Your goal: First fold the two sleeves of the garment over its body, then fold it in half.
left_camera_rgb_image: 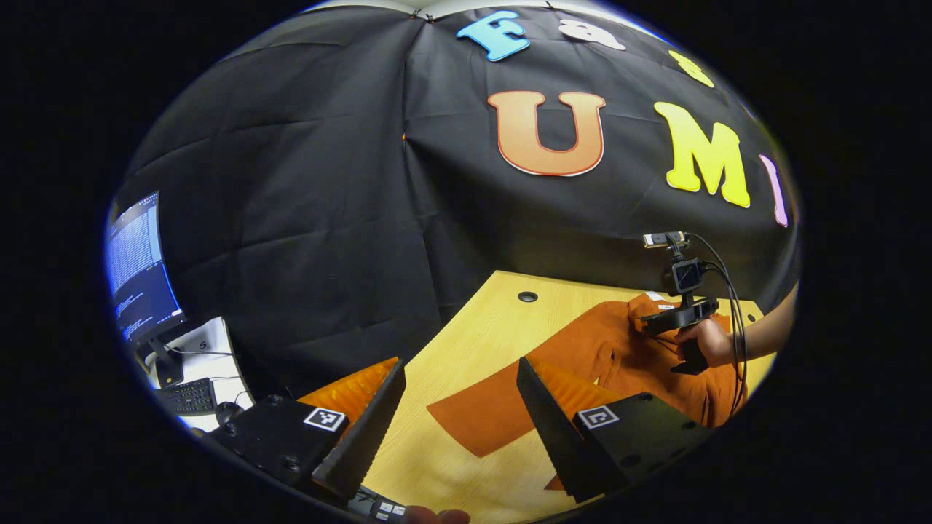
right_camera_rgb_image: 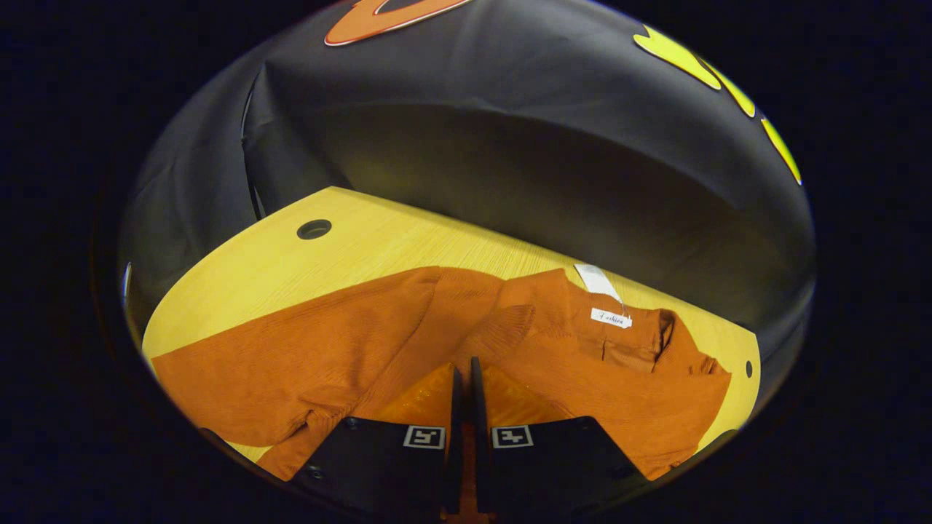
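Observation:
An orange long-sleeved garment lies spread on the yellow wooden table, with its collar and white label toward the right. A ribbed cuff rests on the body near the collar. My right gripper is low over the body, its jaws closed to a thin slit with orange fabric in it. In the left gripper view a hand holds that right gripper over the garment. My left gripper hangs open above a flat sleeve, holding nothing.
A round cable hole sits in the table at the far left, and a smaller one near the right edge. A monitor and keyboard stand on a white desk left of the table. The black cloth wall closes in behind.

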